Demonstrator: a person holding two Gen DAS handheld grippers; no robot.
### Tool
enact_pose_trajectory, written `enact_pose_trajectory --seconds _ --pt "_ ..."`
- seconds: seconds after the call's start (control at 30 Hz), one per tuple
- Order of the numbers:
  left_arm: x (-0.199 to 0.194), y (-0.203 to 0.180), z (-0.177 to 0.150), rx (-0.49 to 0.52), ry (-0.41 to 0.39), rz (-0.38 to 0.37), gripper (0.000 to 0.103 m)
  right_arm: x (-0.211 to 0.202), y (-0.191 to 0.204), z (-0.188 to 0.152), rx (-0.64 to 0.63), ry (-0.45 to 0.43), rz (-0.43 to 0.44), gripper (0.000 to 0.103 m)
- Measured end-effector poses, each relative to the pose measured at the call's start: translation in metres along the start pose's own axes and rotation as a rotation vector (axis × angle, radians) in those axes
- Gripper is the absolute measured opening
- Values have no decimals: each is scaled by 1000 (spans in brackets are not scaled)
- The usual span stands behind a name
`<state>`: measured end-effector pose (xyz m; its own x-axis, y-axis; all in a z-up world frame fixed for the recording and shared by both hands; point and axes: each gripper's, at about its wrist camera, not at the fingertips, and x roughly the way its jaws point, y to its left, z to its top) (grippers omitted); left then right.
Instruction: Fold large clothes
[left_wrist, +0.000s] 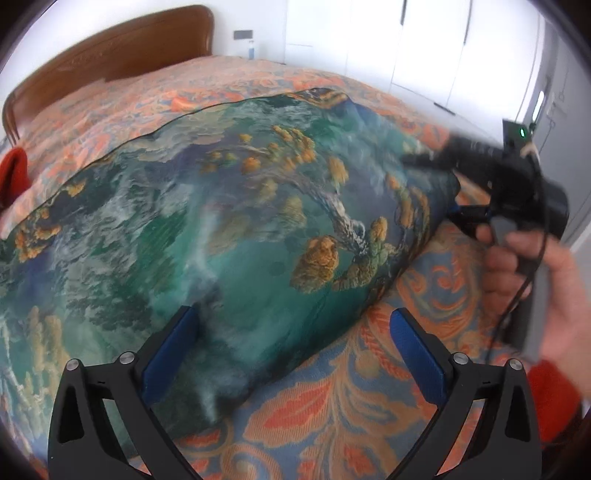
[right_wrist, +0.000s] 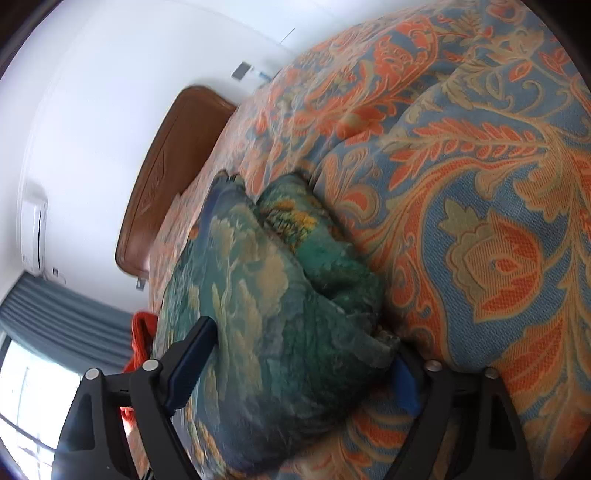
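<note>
A bedroom: a bedspread (left_wrist: 332, 406) in orange and blue paisley covered the bed below a wooden headboard (left_wrist: 110, 48). On it lay the green printed garment (left_wrist: 221, 221), its long axis running from 8 to 2 o'clock in the left wrist view. The left gripper (left_wrist: 295, 350) stood wide open astride the near edge, holding nothing. The right gripper (right_wrist: 303, 365), nearer the 2 o'clock end, straddled a bunched corner, jaws apart; whether they gripped it could not be told.
</note>
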<state>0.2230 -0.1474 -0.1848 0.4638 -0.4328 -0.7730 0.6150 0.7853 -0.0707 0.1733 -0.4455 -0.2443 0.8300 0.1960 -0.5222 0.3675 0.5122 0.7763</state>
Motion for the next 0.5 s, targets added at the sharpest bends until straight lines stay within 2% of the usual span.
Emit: enact_pose_trajectory --seconds 0.03,0.07,0.13,0.3,0.43,0.5 --pt "-7 4 2 -18 0 -14 102 -4 4 -2 -30 -19 -17 51" --pt "-14 8 5 -38 -3 -27 102 -11 10 -3 -77 -38 -22 41" --pt "-35 18 17 -85 -27 -58 102 -28 27 -11 -185 -75 -33 35" --pt "-83 23 69 -135 -98 -178 102 -68 94 -42 -530 -205 -43 34" --pt "-101 8 107 -119 -83 -245 102 -92 150 -92 -840 -301 -20 34" --pt "-100 4 121 -134 -47 -267 102 -94 169 -110 -940 -321 -7 33"
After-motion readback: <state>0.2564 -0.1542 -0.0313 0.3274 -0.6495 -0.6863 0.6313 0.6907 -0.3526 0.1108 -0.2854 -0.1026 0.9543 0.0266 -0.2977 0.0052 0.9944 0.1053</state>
